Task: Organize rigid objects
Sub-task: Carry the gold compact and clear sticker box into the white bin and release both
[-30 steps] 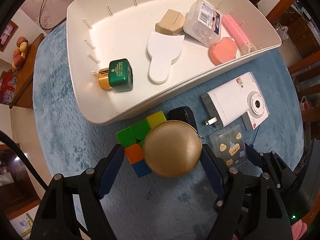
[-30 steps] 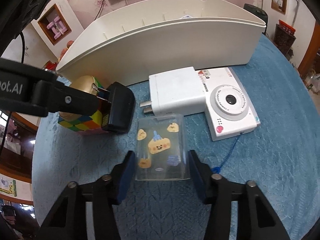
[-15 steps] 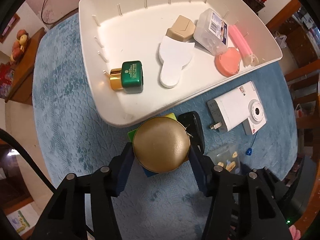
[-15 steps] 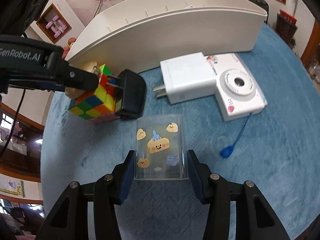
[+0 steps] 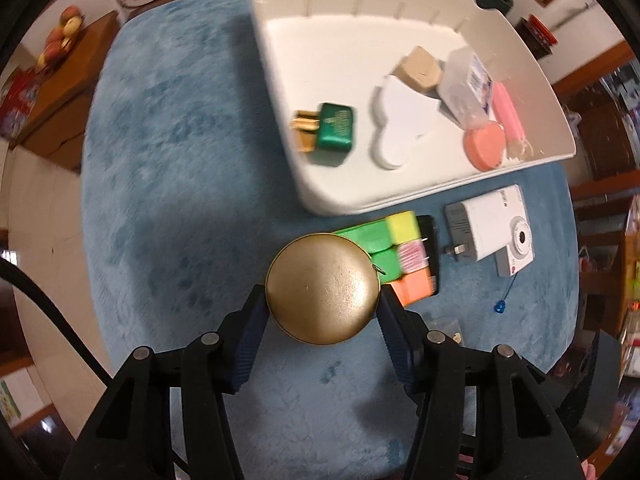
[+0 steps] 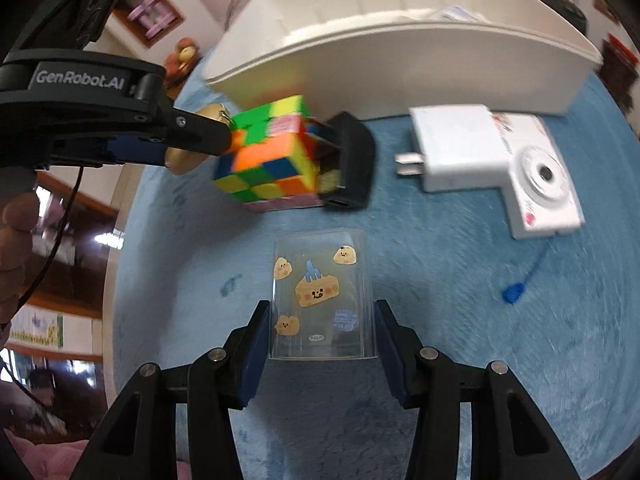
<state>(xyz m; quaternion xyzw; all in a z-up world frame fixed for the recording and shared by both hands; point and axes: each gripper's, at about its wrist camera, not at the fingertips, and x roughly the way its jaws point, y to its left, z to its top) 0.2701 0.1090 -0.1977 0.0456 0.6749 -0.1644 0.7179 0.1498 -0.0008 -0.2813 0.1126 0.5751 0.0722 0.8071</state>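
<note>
White tray [image 5: 280, 80] with green bottle [image 5: 335, 131], pink disc [image 5: 484, 148] inside.

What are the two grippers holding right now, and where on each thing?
The left gripper clamps the round gold tin across its rim. The right gripper clamps the clear sticker box by its side walls.

Blue tablecloth [image 5: 168, 184], fruit [image 5: 60, 36] on wooden sideboard [image 5: 60, 112].

L wrist cam high, looking down, R wrist cam low, near tabletop, both show cube [image 5: 394, 252] [image 6: 272, 156]
</note>
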